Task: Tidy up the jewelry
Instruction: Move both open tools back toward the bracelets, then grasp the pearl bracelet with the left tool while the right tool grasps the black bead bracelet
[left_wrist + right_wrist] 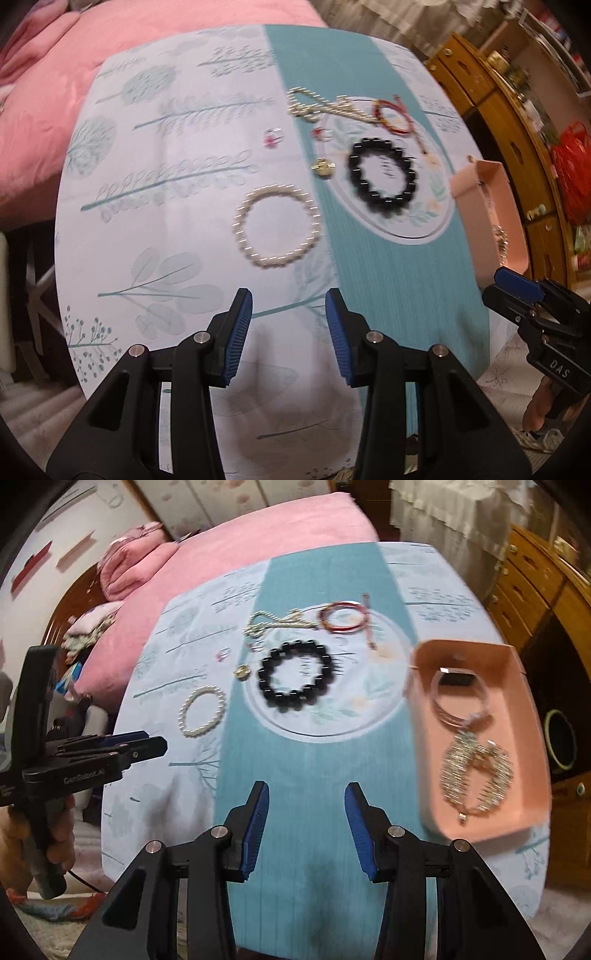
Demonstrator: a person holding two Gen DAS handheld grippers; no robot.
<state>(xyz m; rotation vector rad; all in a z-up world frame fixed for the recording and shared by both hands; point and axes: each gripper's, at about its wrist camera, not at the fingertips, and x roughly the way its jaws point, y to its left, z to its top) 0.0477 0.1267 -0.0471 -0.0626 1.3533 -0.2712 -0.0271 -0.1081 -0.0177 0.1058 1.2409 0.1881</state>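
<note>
Jewelry lies on a cloth-covered table point(166, 229). A pearl bracelet point(277, 225) point(202, 712) lies just ahead of my left gripper point(289, 306), which is open and empty. A black bead bracelet point(382, 170) point(295, 675), a gold chain point(321, 104) point(275, 622), a red bangle point(392, 113) point(341, 618), a gold charm point(323, 167) point(242, 672) and a small pink ring point(272, 137) lie farther back. A pink tray point(524, 716) point(480, 192) at the right holds a sparkly necklace point(478, 771) and a thin bangle. My right gripper point(306, 805) is open and empty over the teal stripe.
A pink bed point(92, 74) point(258, 531) borders the table's far and left sides. Wooden drawers point(517, 122) point(535, 576) stand at the right. The left gripper shows at the left edge of the right wrist view point(136, 746); the right gripper shows at the right edge of the left wrist view point(517, 288).
</note>
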